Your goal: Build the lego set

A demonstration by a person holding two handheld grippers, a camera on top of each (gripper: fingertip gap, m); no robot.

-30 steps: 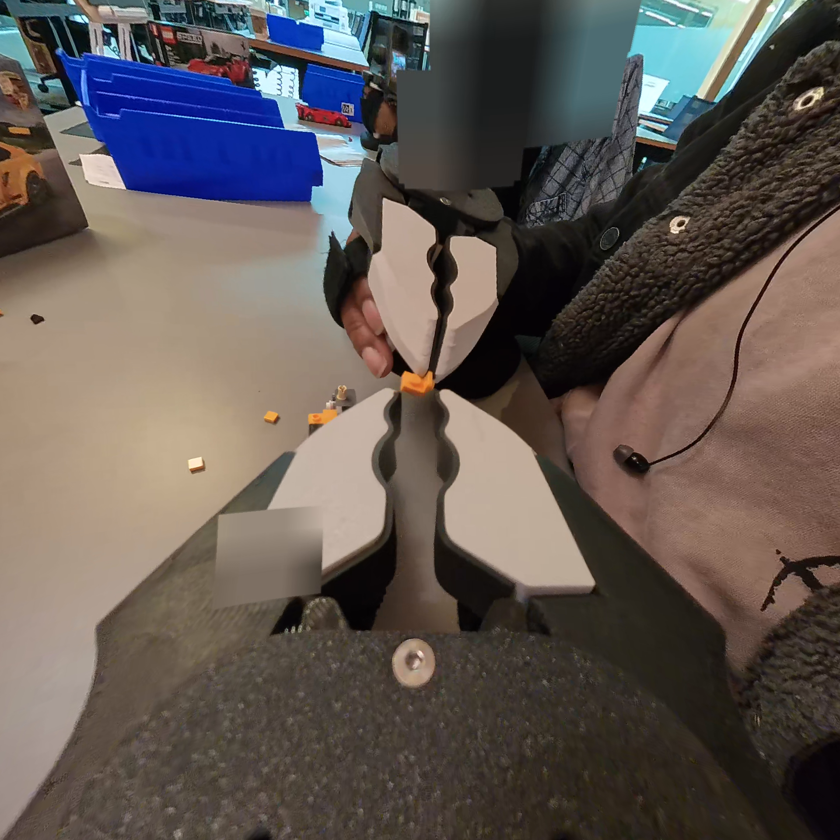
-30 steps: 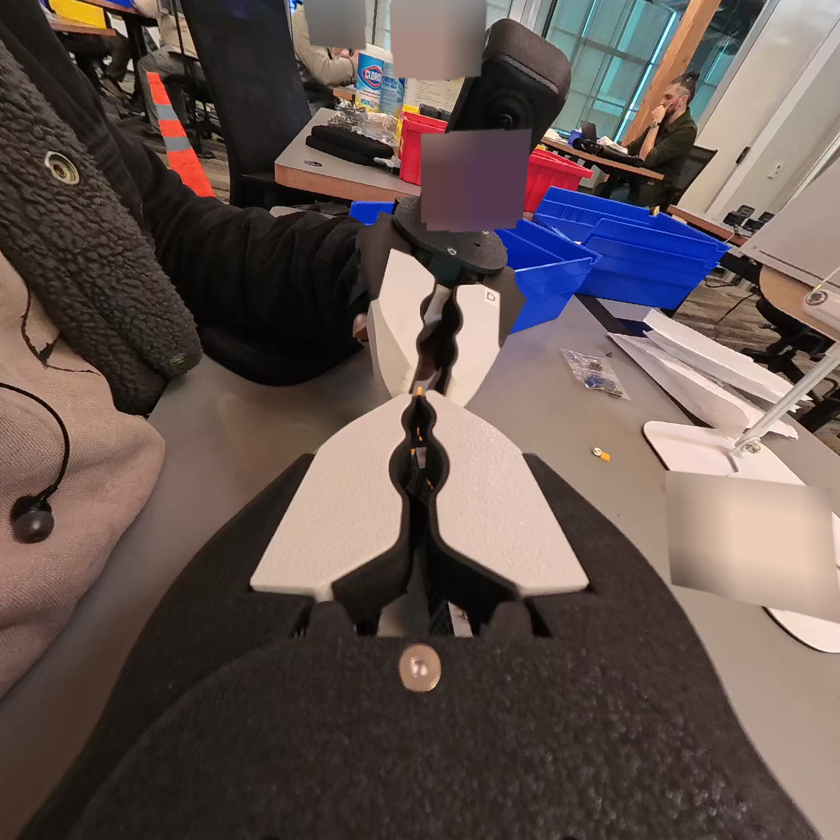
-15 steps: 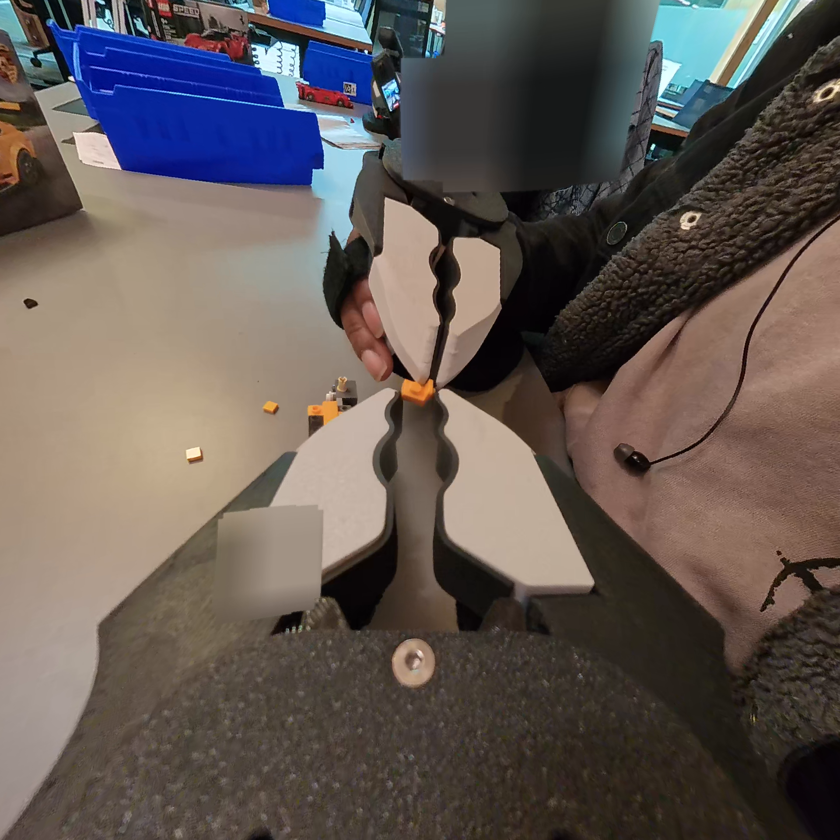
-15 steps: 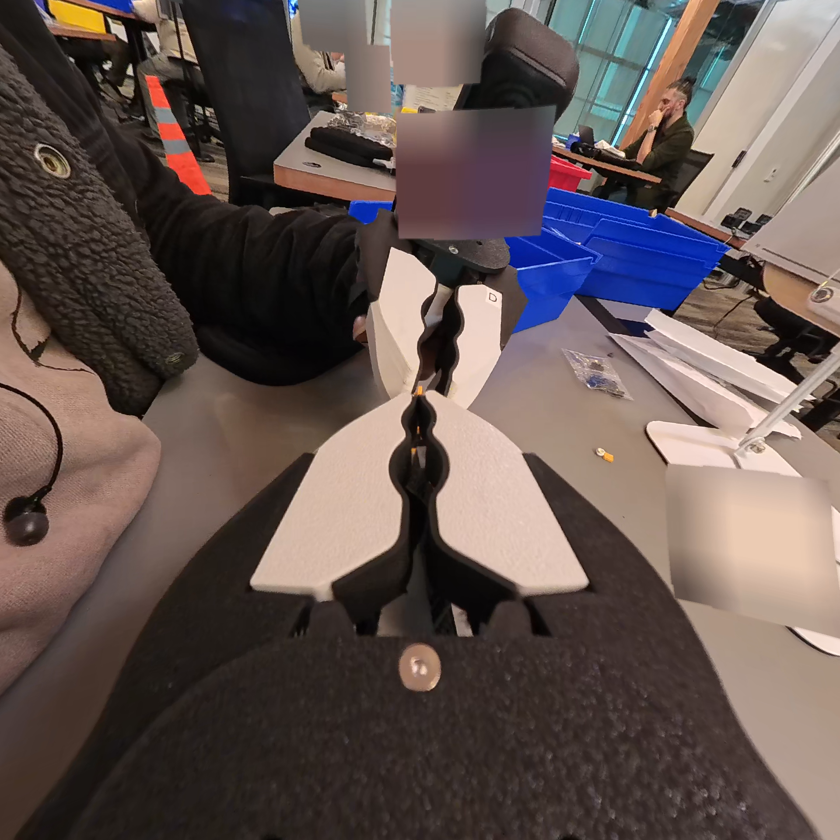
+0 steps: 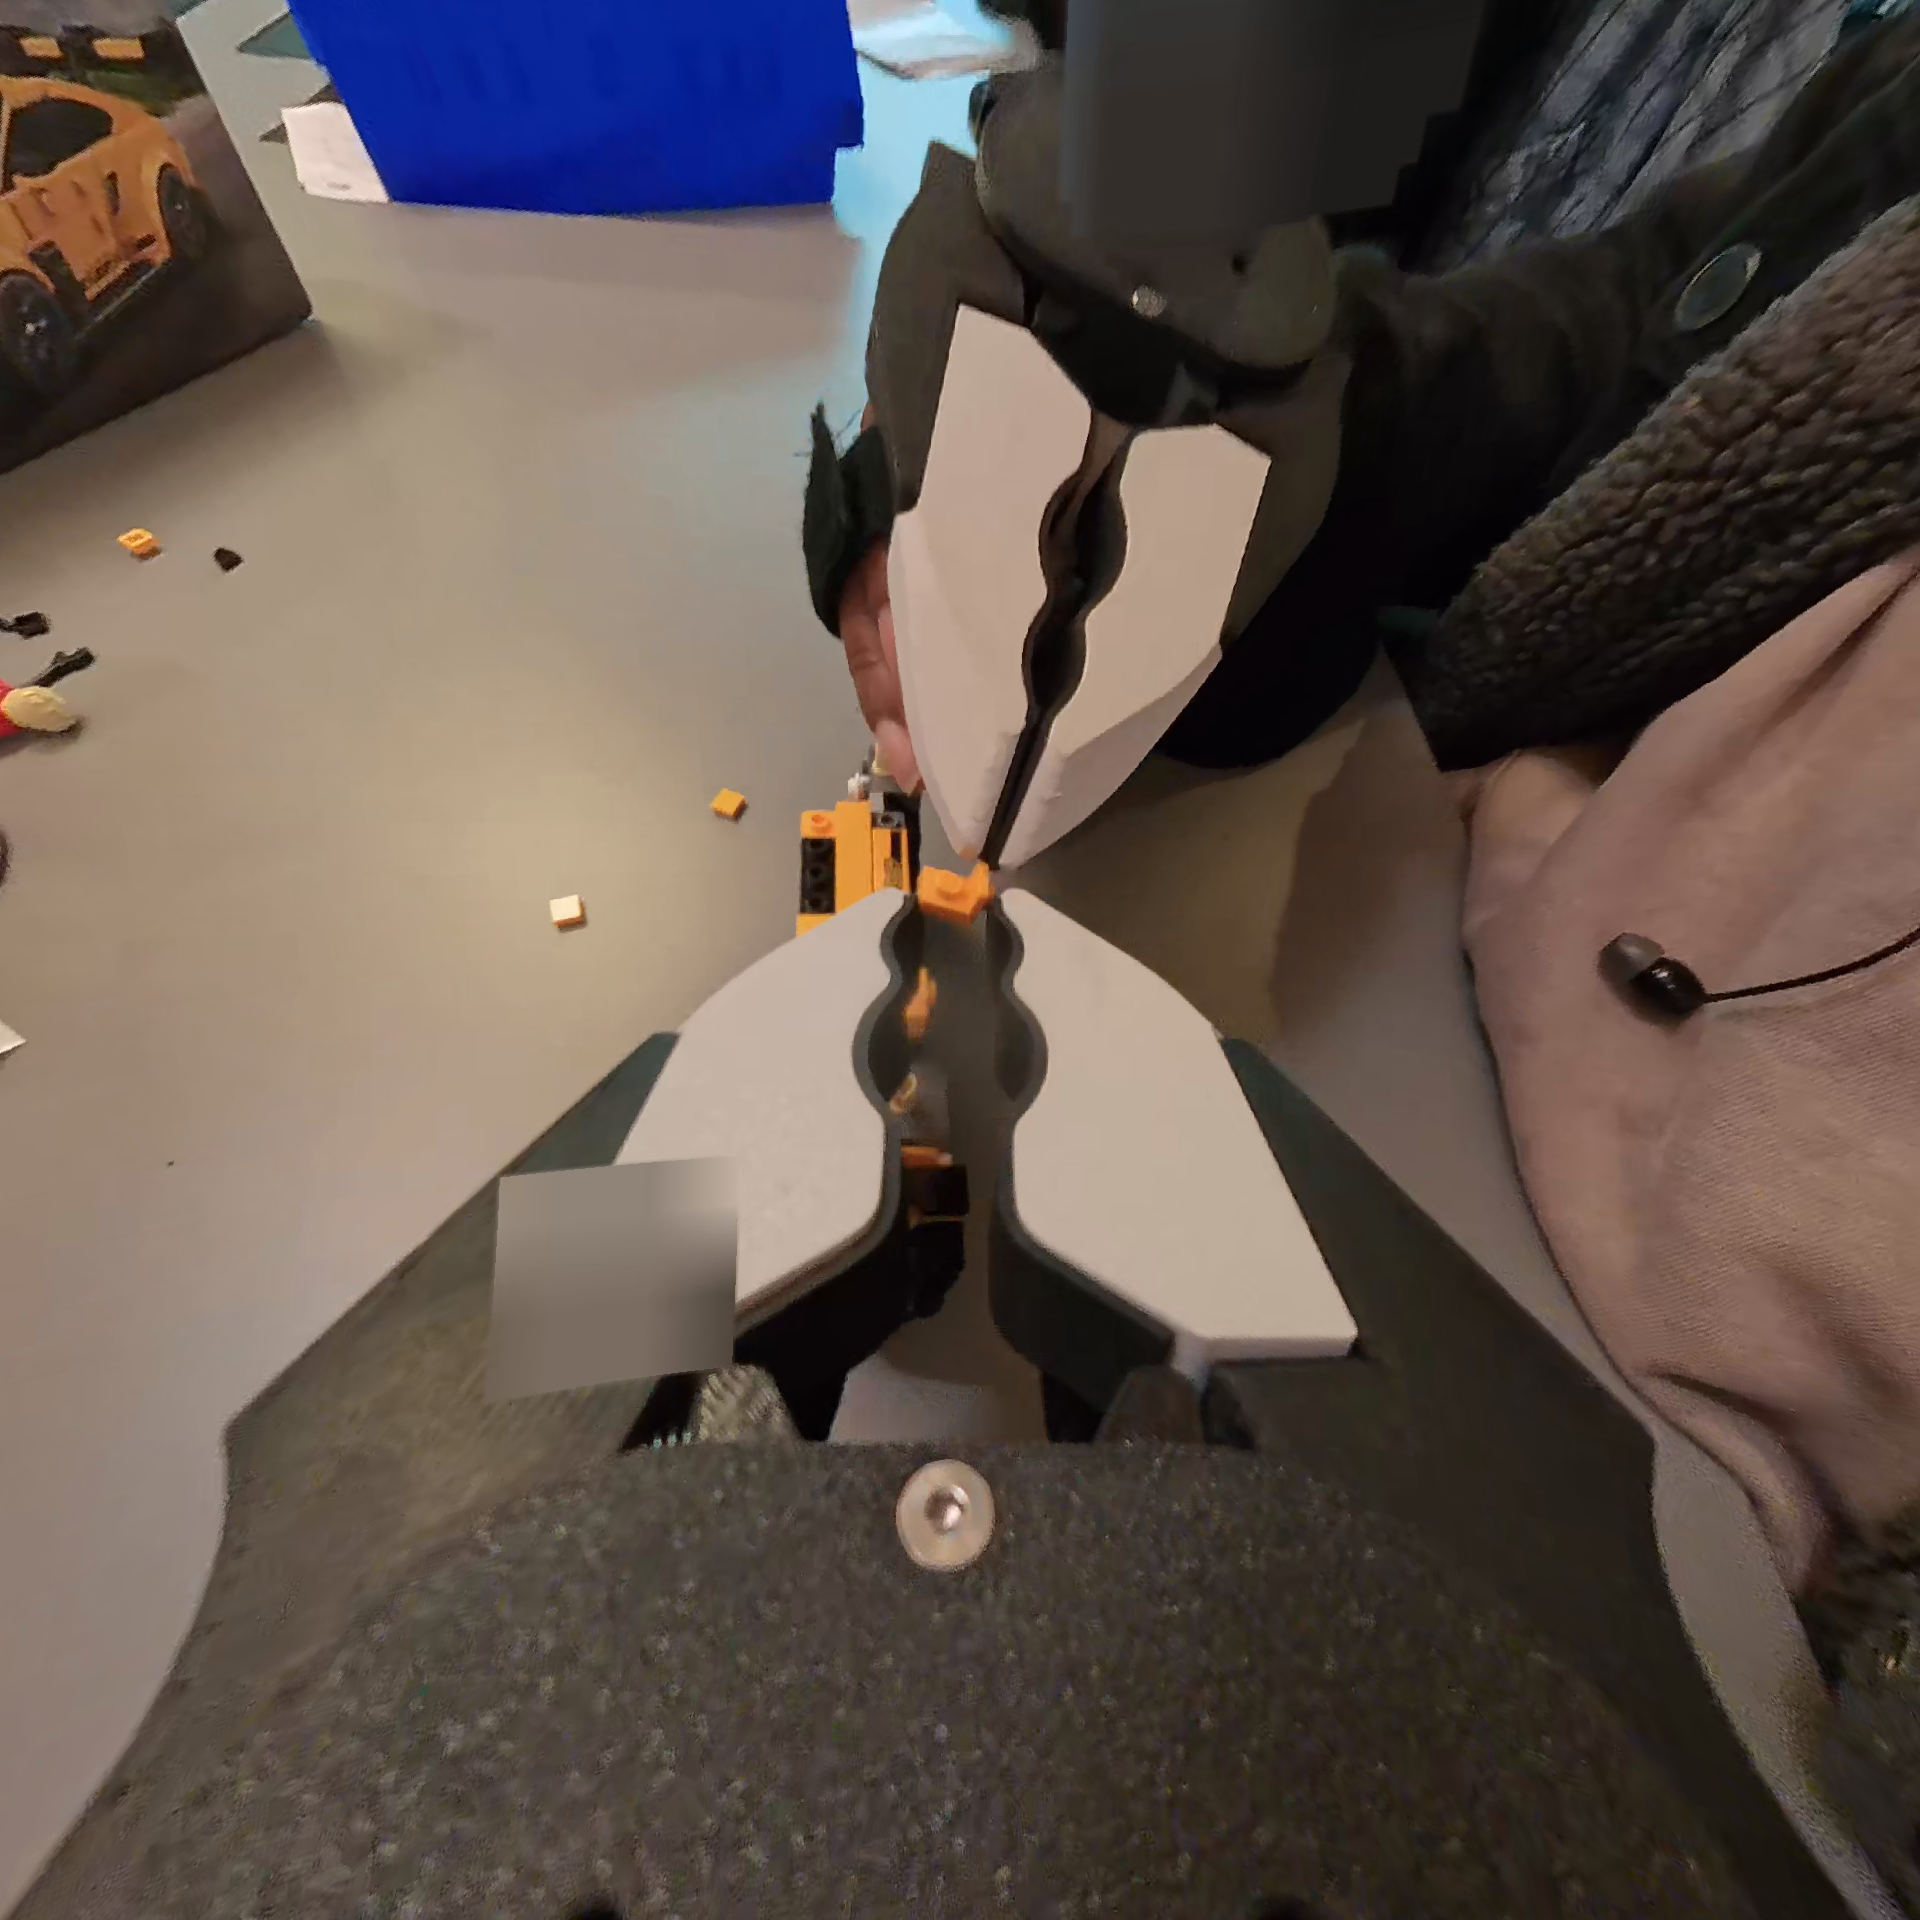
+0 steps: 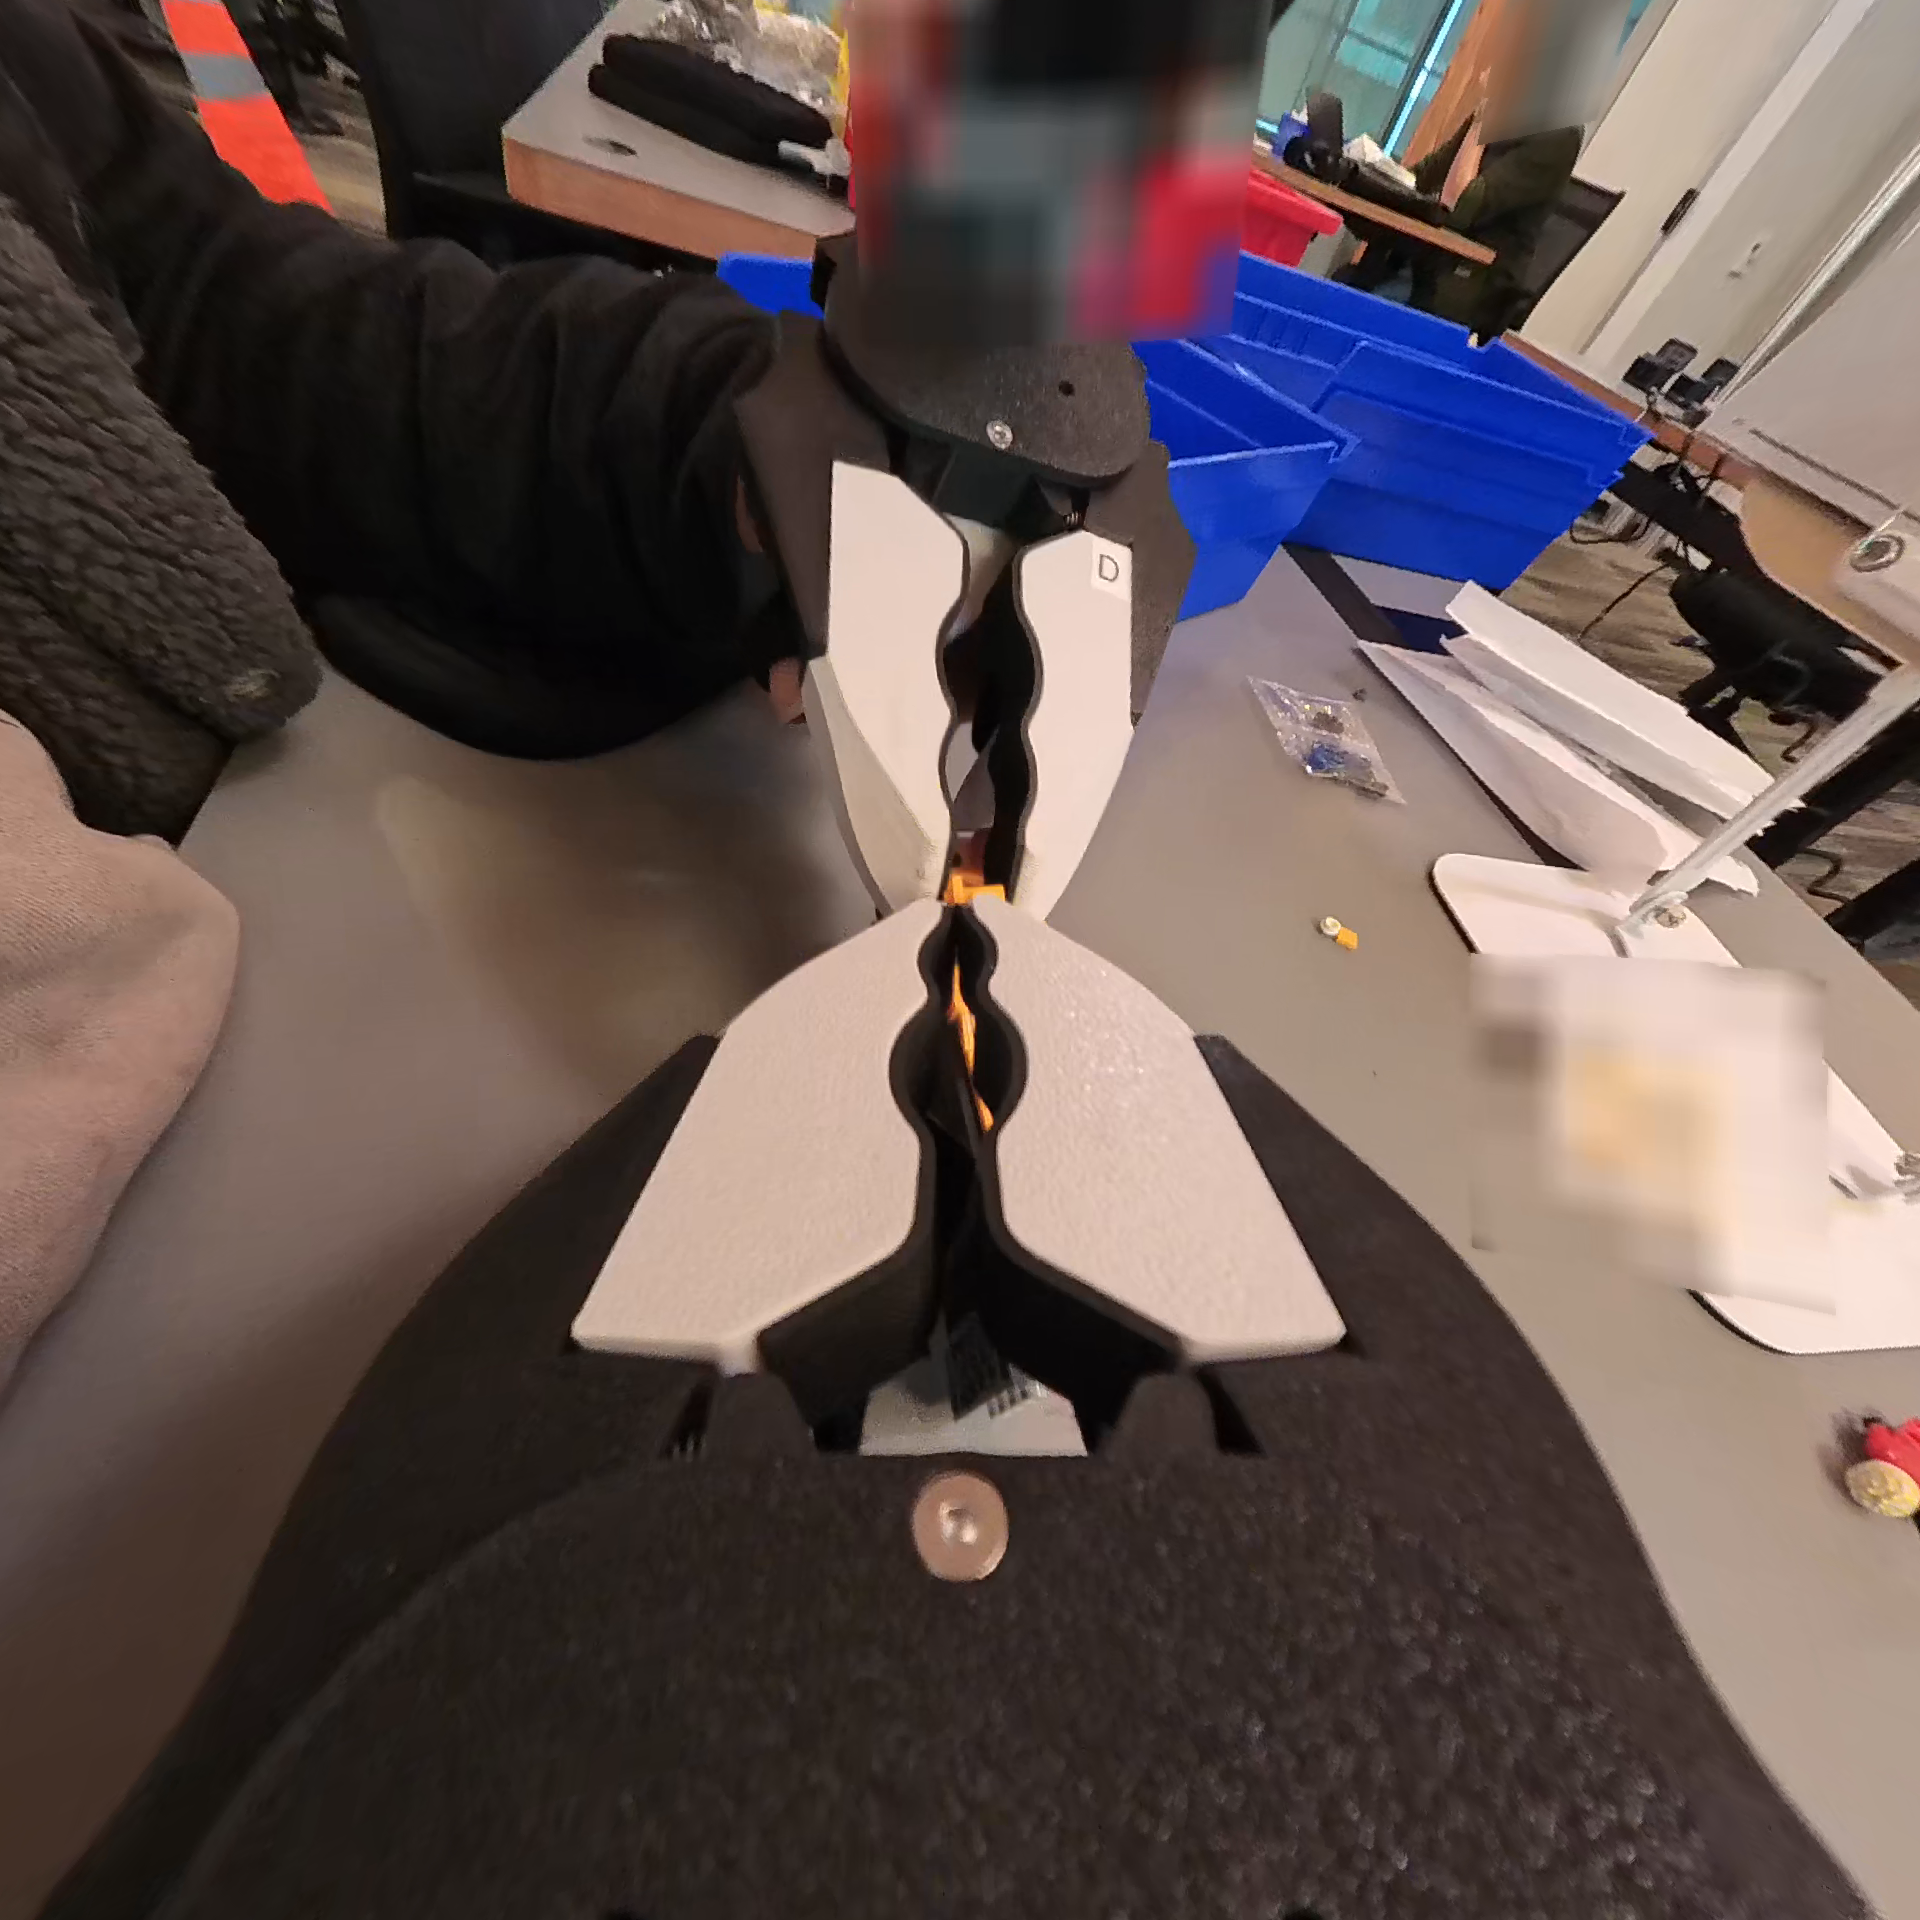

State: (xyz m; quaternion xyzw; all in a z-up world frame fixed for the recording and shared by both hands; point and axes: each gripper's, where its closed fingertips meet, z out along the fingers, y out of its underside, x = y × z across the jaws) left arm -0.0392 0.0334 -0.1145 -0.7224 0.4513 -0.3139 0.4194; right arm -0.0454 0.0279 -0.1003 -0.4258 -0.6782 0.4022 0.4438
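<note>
Left gripper pinches a tiny orange brick by its sides w/ right gripper clamped tight, tip touching it, above grey table – looks light, stiff, slippery, so probably grip flat sides.

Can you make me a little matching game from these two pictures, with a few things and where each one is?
Things:
1. small orange brick
2. blue bins
3. box with an orange car pictured
4. clear bag of small parts

Places:
A. far left of the grey table
B. between the left gripper's fingertips
C. lying flat beside white sheets
D. behind the left gripper, stacked

Pairs: 1-B, 2-D, 3-A, 4-C
</note>
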